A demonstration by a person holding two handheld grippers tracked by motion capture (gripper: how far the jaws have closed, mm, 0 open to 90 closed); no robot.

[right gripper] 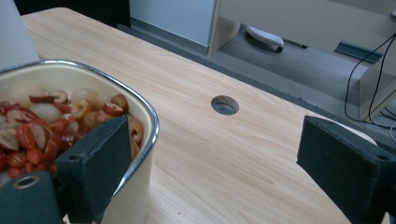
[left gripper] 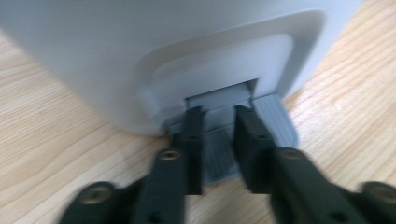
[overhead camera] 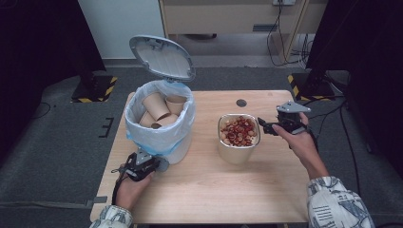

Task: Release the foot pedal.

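Note:
A white pedal bin with a blue liner stands on the left of the wooden table, its lid raised. Paper cups lie inside. My left gripper sits low at the bin's front base. In the left gripper view its jaws stand a little apart over the grey foot pedal, nothing pinched between them. A cream container of red and pale fruit pieces stands at mid table. My right gripper is open just right of its rim, one jaw close beside it.
A round cable hole is set in the table behind the container; it also shows past the right gripper. Bare wood lies to the container's right and along the front edge. Cables and cabinet legs stand on the floor beyond the table.

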